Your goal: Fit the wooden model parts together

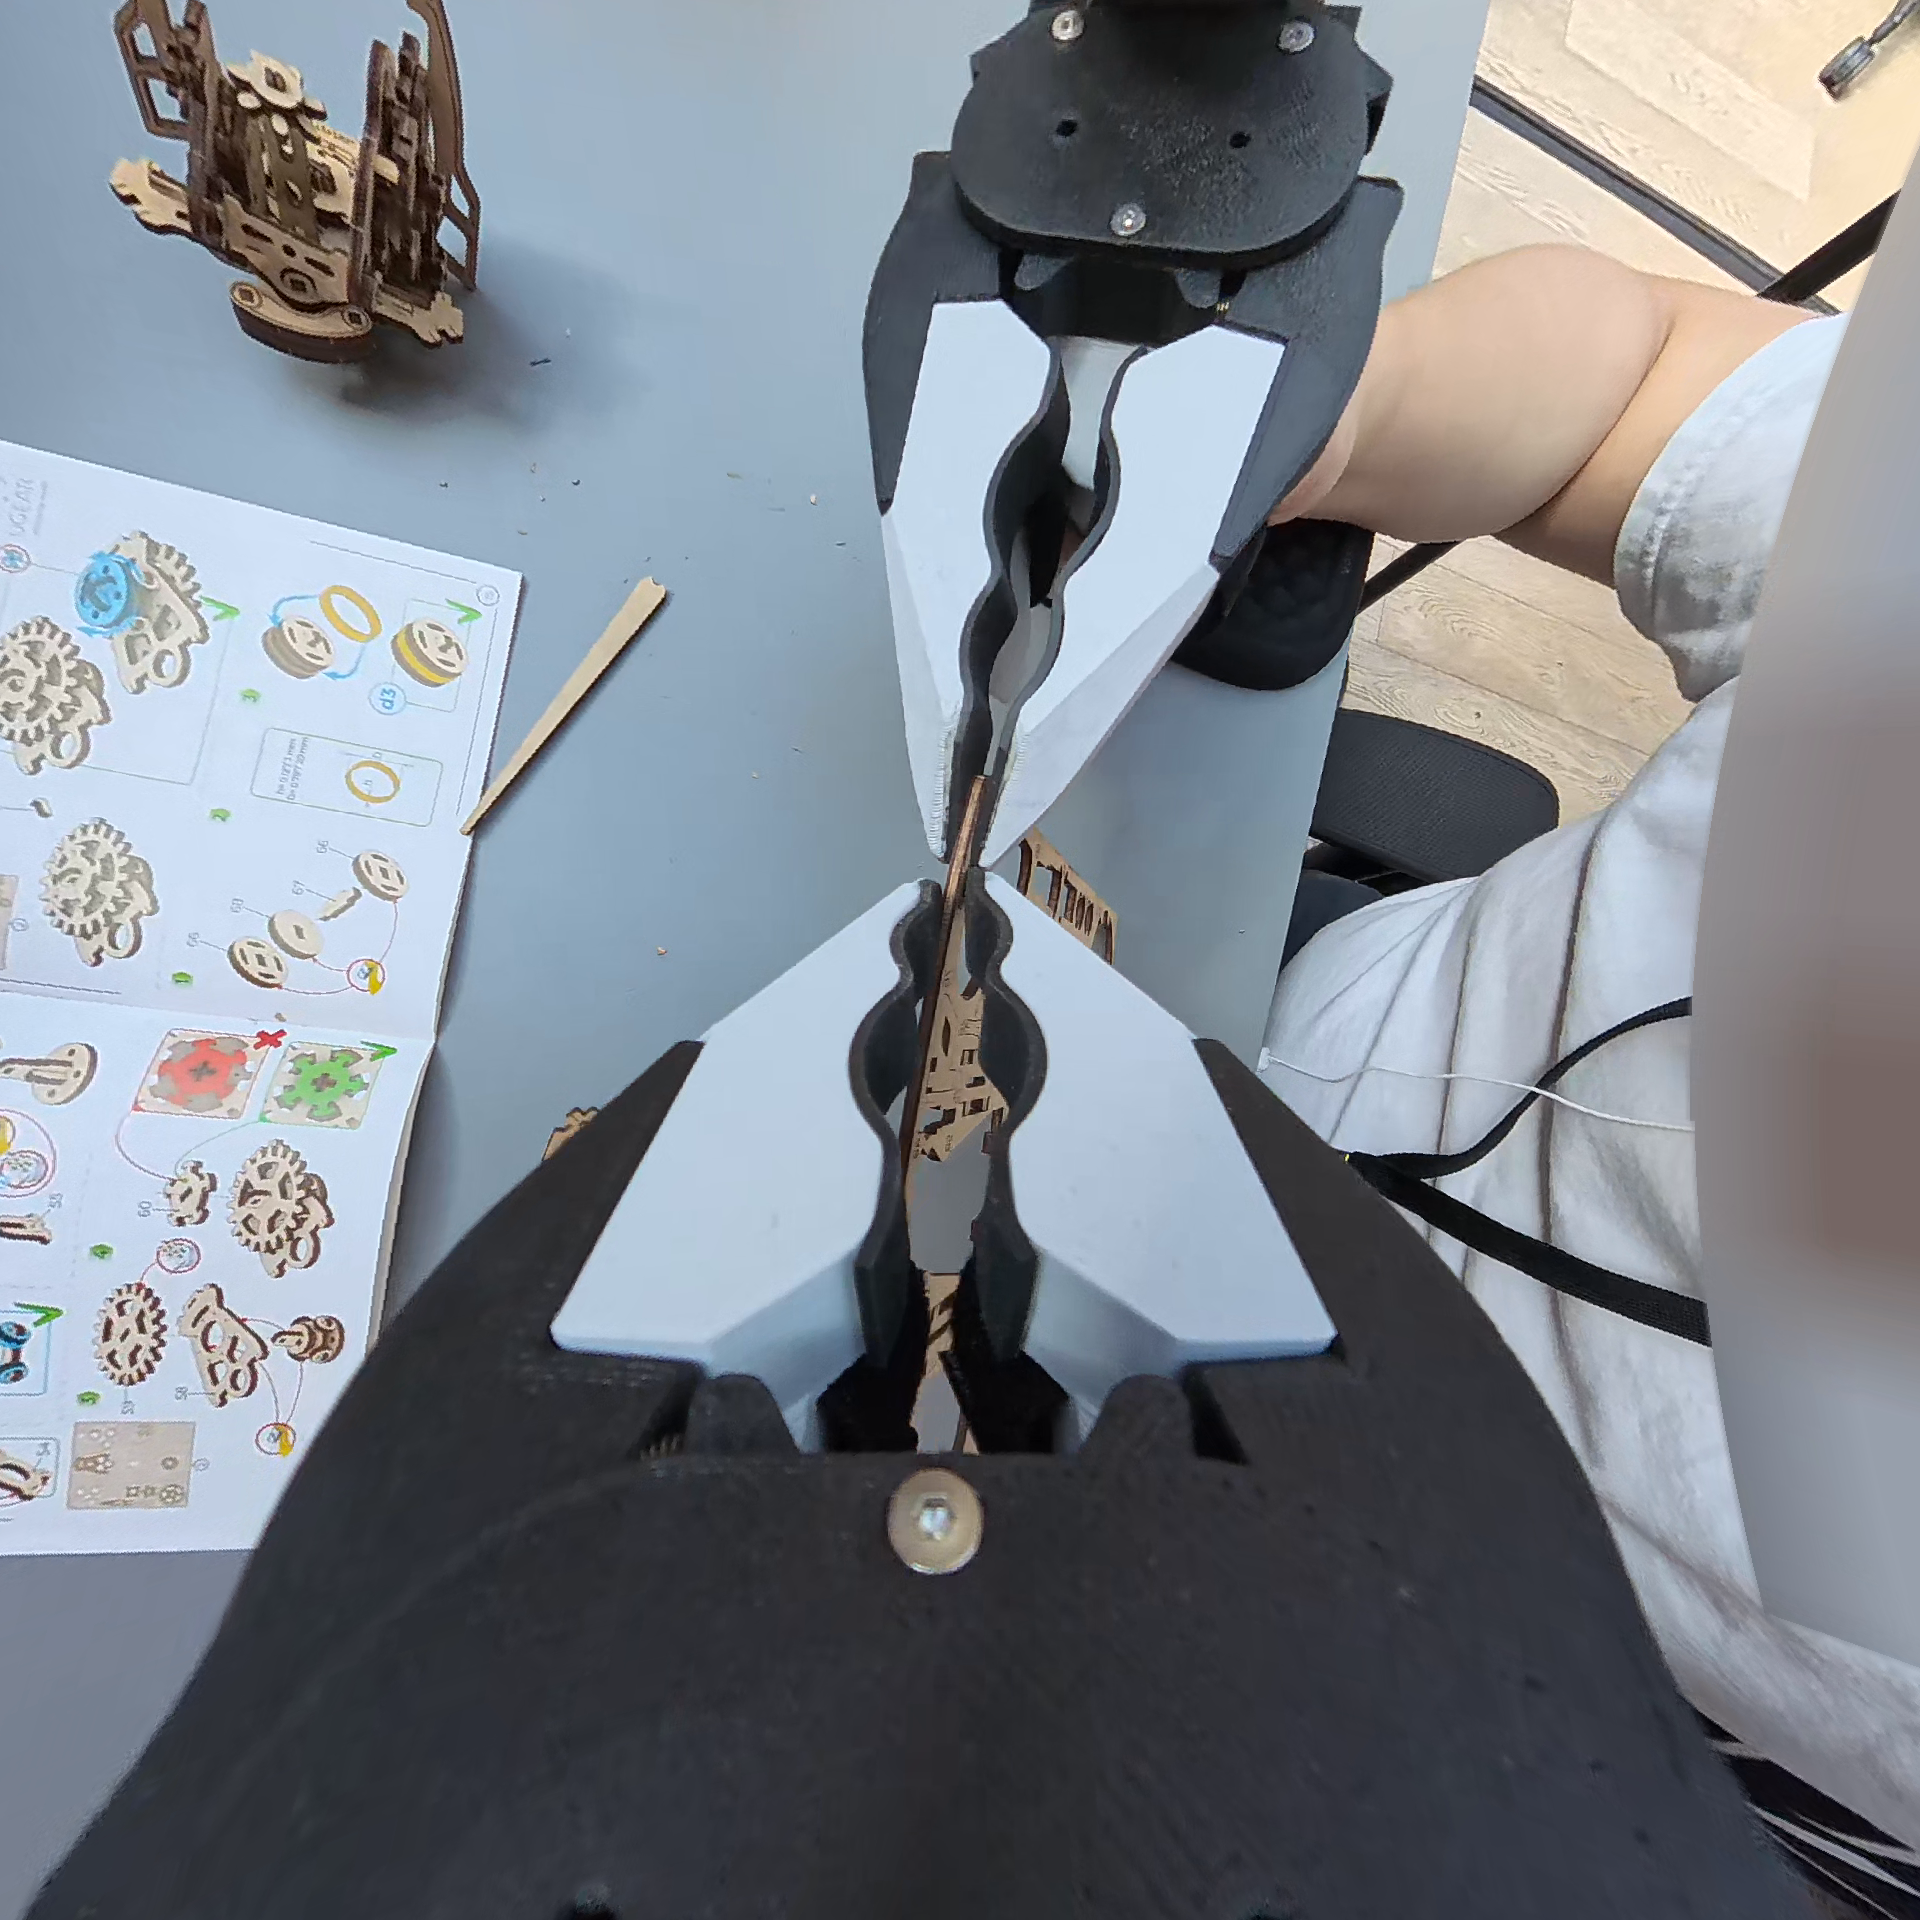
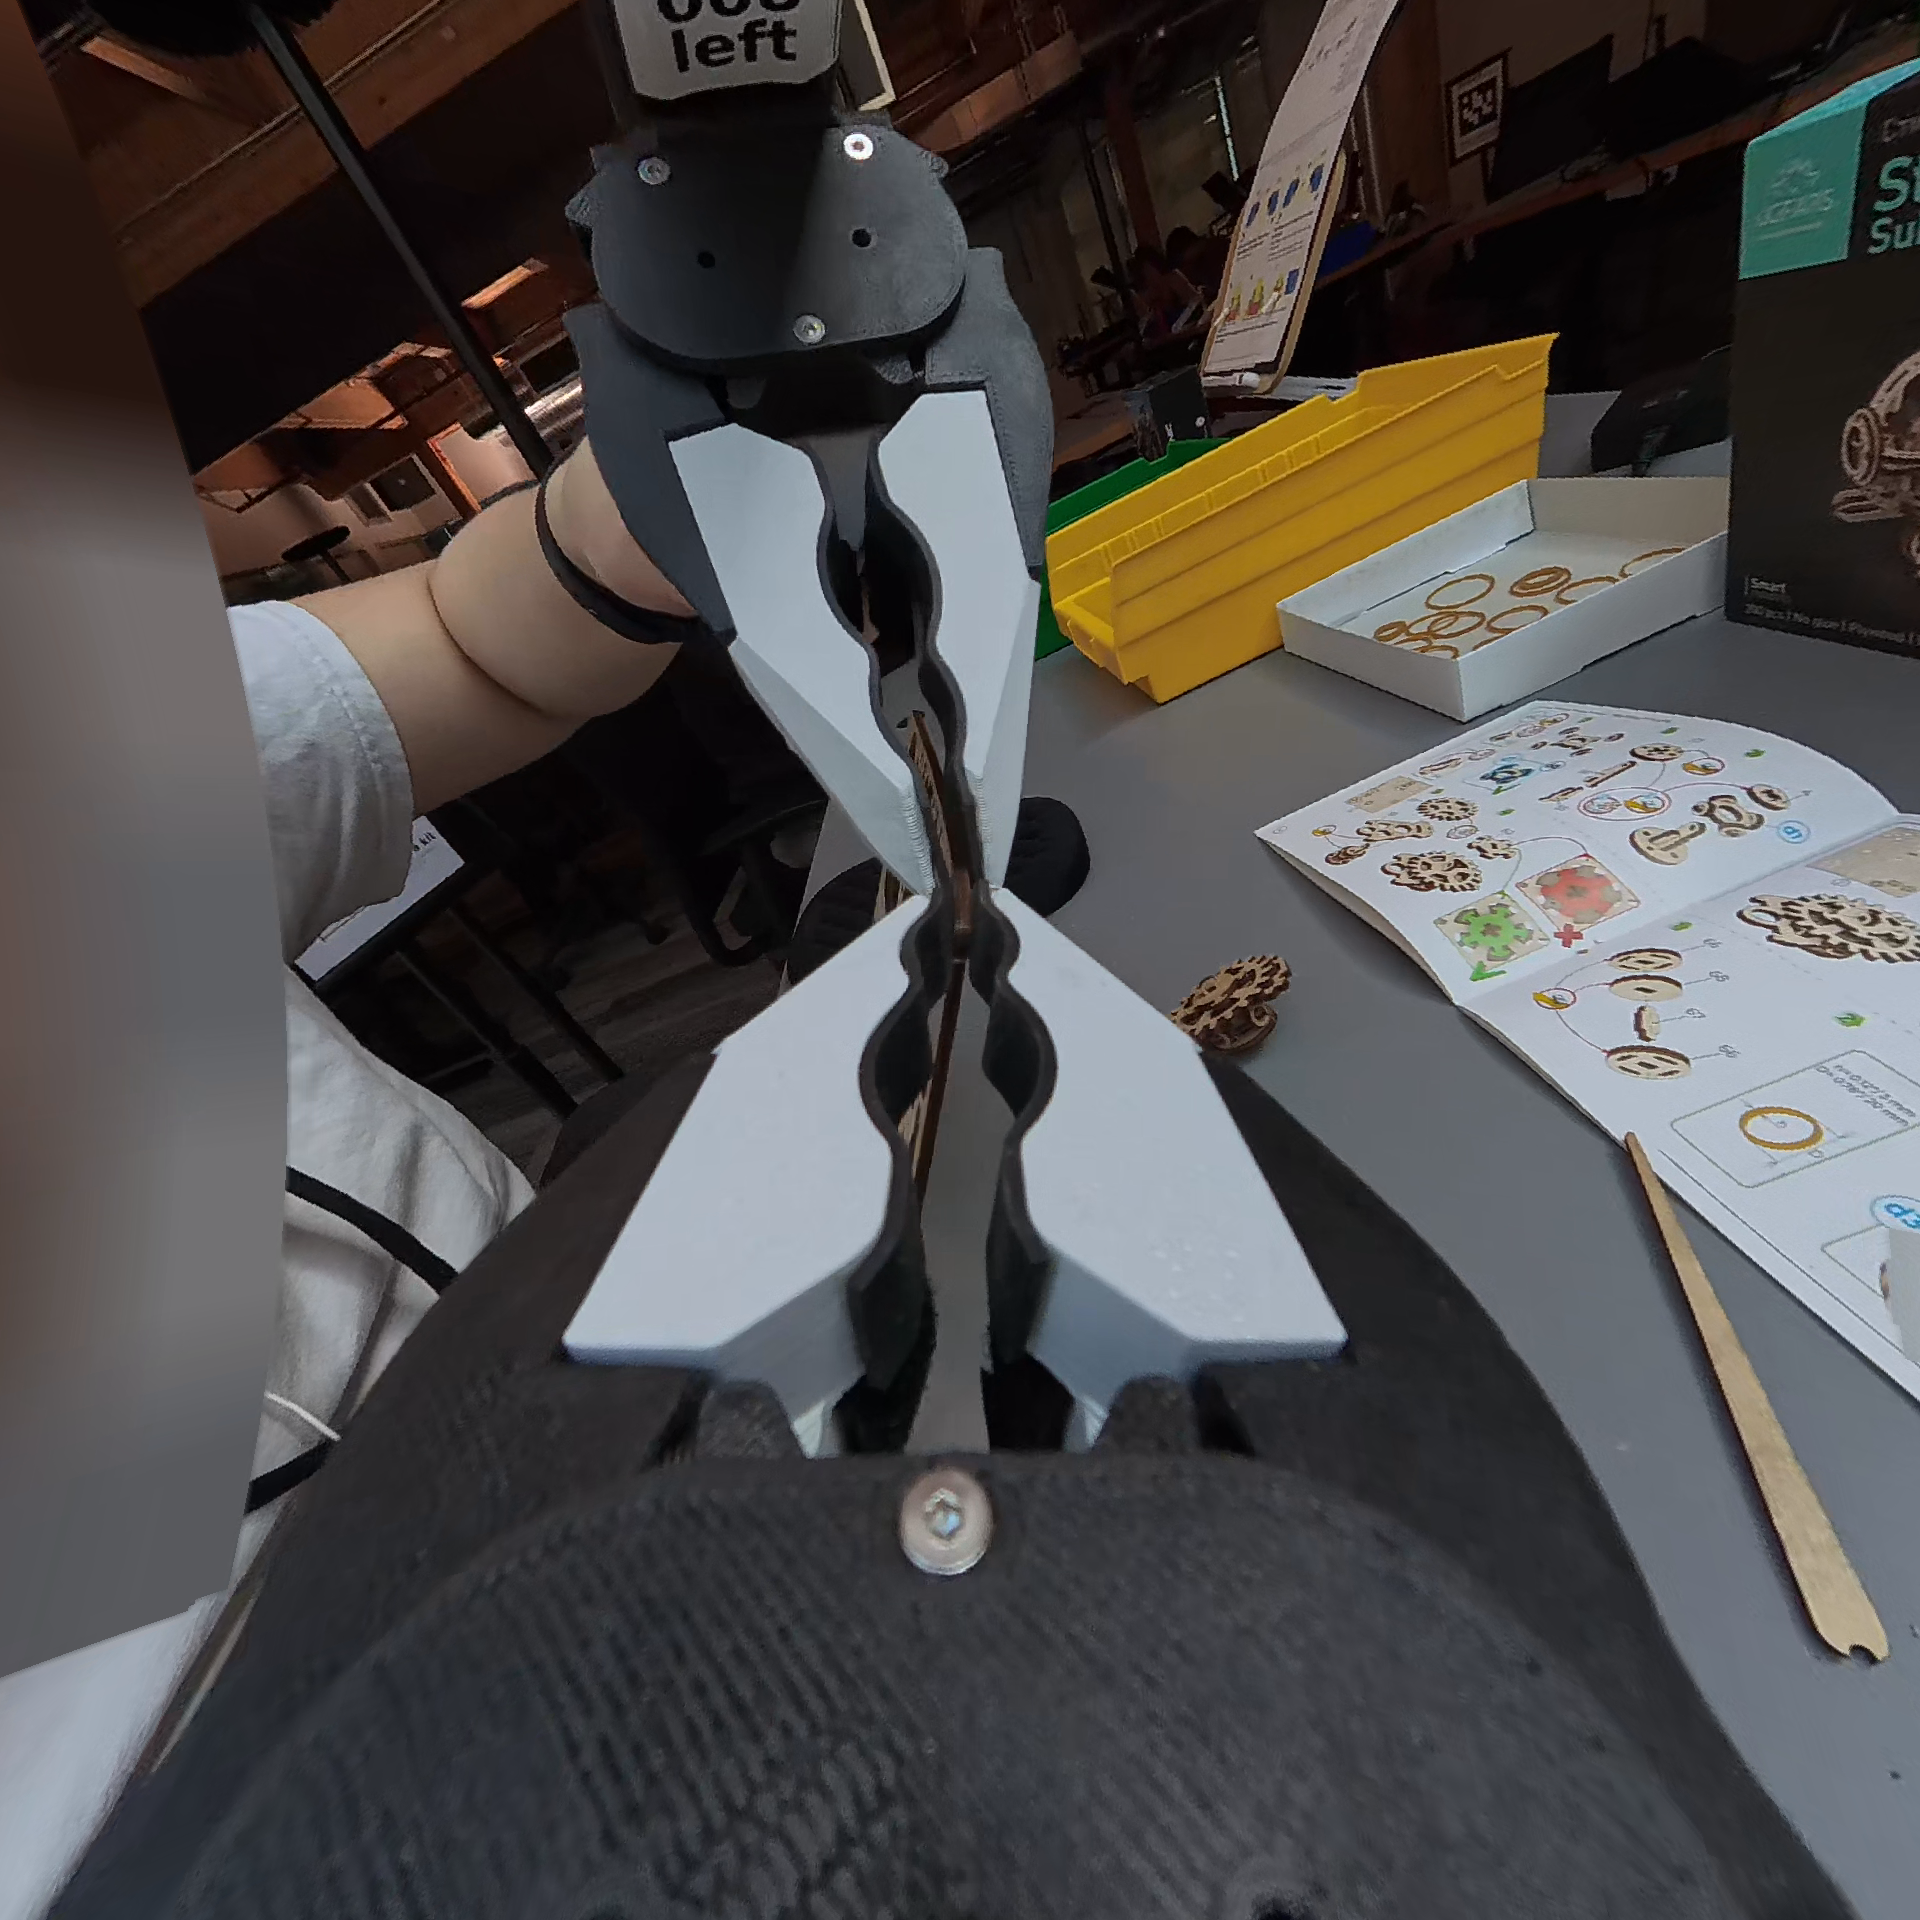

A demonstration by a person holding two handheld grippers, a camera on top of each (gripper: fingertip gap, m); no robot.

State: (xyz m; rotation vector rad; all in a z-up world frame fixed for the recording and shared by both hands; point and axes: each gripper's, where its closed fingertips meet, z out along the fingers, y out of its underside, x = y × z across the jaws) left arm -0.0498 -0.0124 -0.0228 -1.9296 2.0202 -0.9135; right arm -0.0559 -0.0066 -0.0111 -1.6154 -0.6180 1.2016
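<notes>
In the left wrist view my left gripper [image 1: 951,894] is shut on a thin laser-cut wooden part [image 1: 956,1060], seen edge-on between its pale fingers. My right gripper [image 1: 971,831] comes in from the top, tip to tip with the left, and is shut on the same thin wooden edge. In the right wrist view my right gripper [image 2: 961,925] is shut on the thin wooden part [image 2: 940,1049], and the left gripper [image 2: 951,862] facing it grips wood [image 2: 935,790] too. I cannot tell whether this is one piece or two joined. Both are held above the grey table's near edge.
A partly built wooden model [image 1: 291,197] stands far left. An instruction sheet [image 1: 208,935] [image 2: 1662,914], a wooden stick [image 1: 566,707] [image 2: 1756,1403] and a small gear assembly [image 2: 1231,1003] lie on the table. A yellow bin [image 2: 1299,520], a white tray of rings [image 2: 1507,613] and the kit box [image 2: 1829,364] stand behind.
</notes>
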